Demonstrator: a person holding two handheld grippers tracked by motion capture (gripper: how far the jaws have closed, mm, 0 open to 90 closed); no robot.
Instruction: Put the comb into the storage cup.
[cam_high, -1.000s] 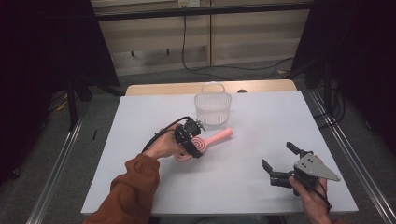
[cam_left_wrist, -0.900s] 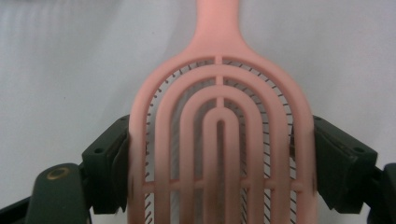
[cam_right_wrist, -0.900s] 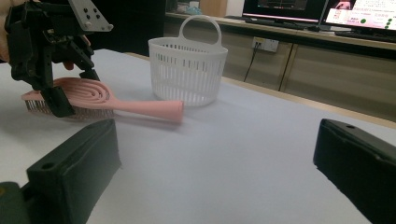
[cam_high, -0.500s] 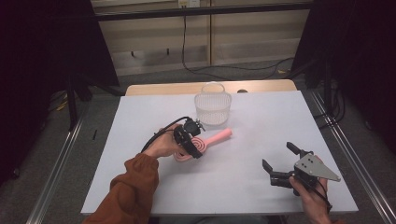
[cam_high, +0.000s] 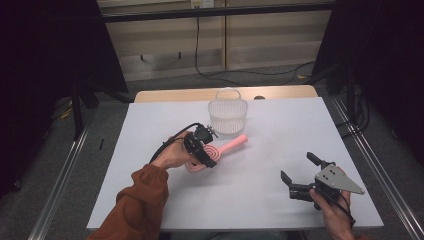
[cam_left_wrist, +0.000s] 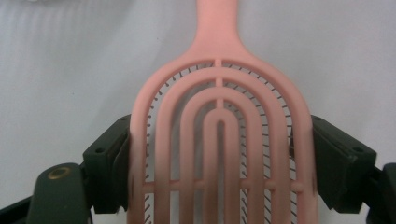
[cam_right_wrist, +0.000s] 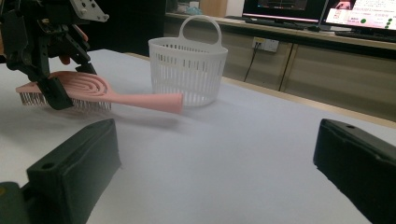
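So on the left side, the left gripper (cam_high: 204, 150) had its jaws clamped across the wide head of the pink hairbrush (cam_high: 220, 149), one pad on each edge, probably because gripping the broad part keeps it from twisting. The brush sat mid-table, bristles down, either resting on or barely off the white table (cam_high: 150, 125), hard to say. Its handle pointed toward the white basket (cam_high: 228, 116) just beyond, so I'd guess that's where it was headed. Brush itself: salmon pink, vented head with nested arches, thin dark bristles underneath. Over on the right, the right gripper (cam_high: 300, 175) just waited, jaws wide apart, holding nothing.
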